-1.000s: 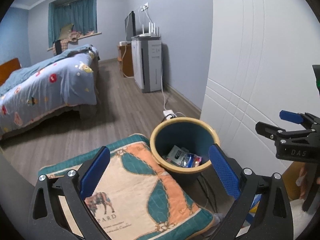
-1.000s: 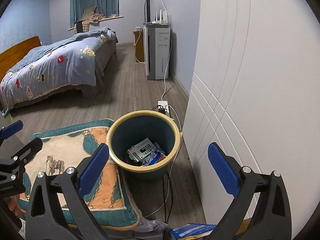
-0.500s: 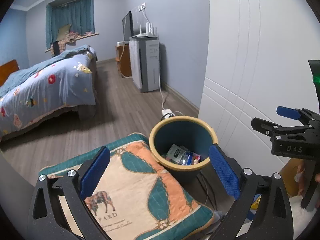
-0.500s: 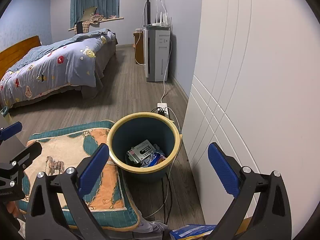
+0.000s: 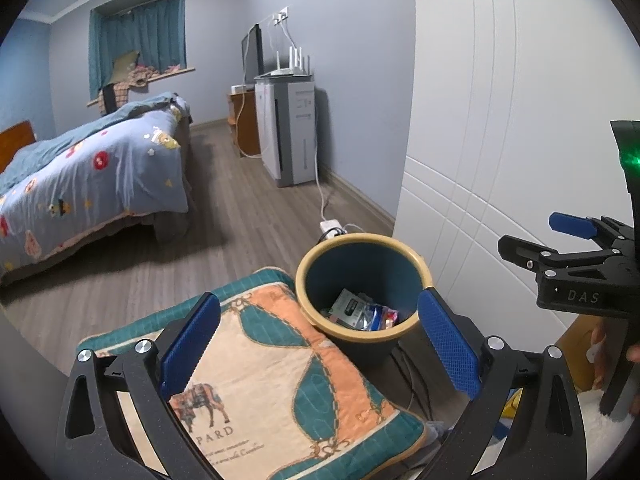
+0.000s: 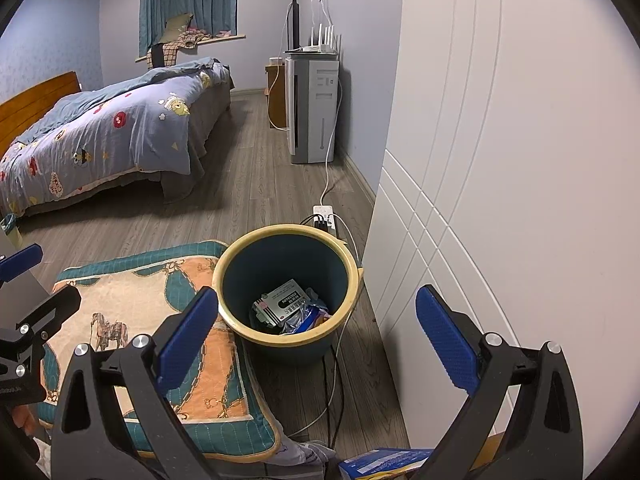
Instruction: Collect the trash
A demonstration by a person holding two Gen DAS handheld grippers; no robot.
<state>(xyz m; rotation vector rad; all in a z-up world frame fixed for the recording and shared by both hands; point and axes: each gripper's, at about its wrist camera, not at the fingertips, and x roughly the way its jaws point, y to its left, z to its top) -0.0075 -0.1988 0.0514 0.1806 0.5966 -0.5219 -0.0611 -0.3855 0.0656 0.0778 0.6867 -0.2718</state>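
Bin: round dark-teal plastic waste bin with a yellow rim stands on grey wood-plank floor, between a patterned cushion and a white panelled wardrobe; I see it just ahead of both grippers.
Trash: inside the bin I make out a silver-white printed carton and crumpled blue wrappers, all lying at the bottom.
Left gripper: my left gripper, black frame with blue textured pads, is spread wide and holds nothing; it hangs over the cushion's near corner with the bin between its fingers in view.
Right gripper: my right gripper, same build, jaws also wide apart and empty; it looks down at the bin's near rim.
Cushion: teal-bordered square cushion with orange and cream pattern and a horse print lies flat, its edge touching the bin's side.
Wardrobe: white panelled wardrobe stands just right of the bin.
Cables: white power strip on the floor just behind the bin; black and white cords trail past the bin's base.
Near edge: blue printed box shows partly at the bottom of the right view.
Room: bed with a blue cartoon-print quilt well apart, far left.
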